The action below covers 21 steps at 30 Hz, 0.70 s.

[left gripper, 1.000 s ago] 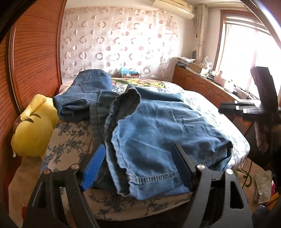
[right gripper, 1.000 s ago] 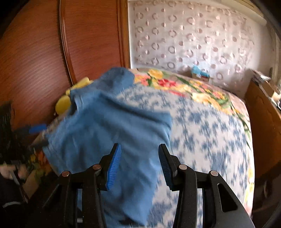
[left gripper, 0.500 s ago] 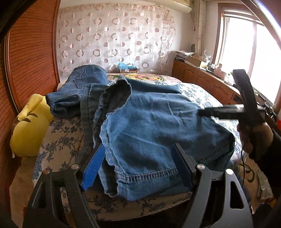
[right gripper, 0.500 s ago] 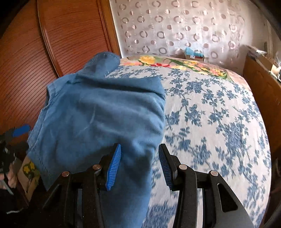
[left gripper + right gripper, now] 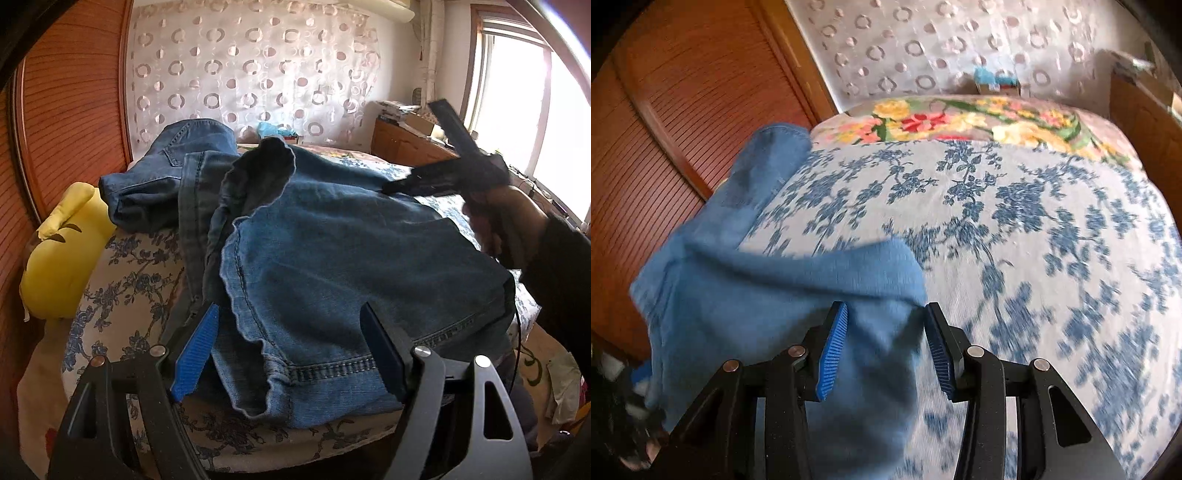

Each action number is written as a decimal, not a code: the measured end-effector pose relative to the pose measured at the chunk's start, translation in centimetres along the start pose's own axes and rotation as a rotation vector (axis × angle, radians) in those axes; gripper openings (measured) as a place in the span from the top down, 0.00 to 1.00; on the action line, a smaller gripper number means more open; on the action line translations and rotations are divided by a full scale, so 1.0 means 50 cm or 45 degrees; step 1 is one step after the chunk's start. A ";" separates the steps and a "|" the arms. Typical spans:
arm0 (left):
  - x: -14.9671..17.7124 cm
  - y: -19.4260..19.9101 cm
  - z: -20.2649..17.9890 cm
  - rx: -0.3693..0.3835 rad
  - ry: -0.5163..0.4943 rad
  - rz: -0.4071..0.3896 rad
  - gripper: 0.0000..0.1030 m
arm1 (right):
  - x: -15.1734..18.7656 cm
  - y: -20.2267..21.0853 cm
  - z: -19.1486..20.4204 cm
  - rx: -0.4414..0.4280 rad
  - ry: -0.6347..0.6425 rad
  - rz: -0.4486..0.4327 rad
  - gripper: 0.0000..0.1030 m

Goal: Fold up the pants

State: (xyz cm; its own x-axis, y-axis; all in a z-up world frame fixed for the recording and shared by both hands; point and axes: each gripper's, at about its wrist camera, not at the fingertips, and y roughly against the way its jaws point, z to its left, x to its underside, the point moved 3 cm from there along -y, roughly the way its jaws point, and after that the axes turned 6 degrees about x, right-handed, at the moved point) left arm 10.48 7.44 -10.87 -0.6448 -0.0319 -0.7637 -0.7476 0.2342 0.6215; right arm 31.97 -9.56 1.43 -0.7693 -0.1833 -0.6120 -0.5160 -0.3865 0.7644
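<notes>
A pair of blue denim pants (image 5: 332, 251) lies folded over on the bed, hem towards me and waist part at the far left. My left gripper (image 5: 288, 354) is open, its blue pads on either side of the hem and just above it, holding nothing. My right gripper (image 5: 884, 350) is open over the far corner of the pants (image 5: 783, 306), with denim between the pads but no grip. It also shows in the left wrist view (image 5: 458, 173), held in a hand over the right side of the pants.
The bed (image 5: 1015, 221) has a blue flower print and a bright floral blanket (image 5: 960, 122) at its far end. A yellow plush toy (image 5: 62, 254) lies at the bed's left edge by the wooden wardrobe (image 5: 66, 99). A wooden cabinet (image 5: 406, 147) stands at the right.
The right gripper has moved in over the pants towards their far right corner. The left gripper has come closer to the hem. Both stay open.
</notes>
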 end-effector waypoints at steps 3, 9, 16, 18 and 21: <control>0.002 -0.001 0.001 0.004 0.000 0.000 0.24 | -0.045 -0.002 0.003 -0.048 -0.034 -0.058 0.91; 0.008 0.002 0.009 0.003 0.012 -0.004 0.24 | -0.056 0.042 0.019 0.025 0.015 -0.203 0.94; 0.010 0.014 0.014 -0.013 0.026 -0.019 0.24 | 0.050 0.092 0.037 0.060 0.139 -0.142 0.61; 0.009 0.015 0.013 -0.017 0.023 -0.019 0.24 | 0.097 0.102 0.043 0.059 0.175 -0.110 0.54; 0.007 0.016 0.008 -0.014 0.020 -0.021 0.24 | 0.160 0.112 0.040 0.031 0.188 -0.063 0.53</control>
State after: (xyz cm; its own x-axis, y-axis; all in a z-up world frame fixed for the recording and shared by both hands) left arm 9.74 8.01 -10.69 -0.6348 -0.0510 -0.7710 -0.7598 0.2226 0.6109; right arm 22.18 -11.37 1.22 -0.6799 -0.2966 -0.6706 -0.5620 -0.3768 0.7364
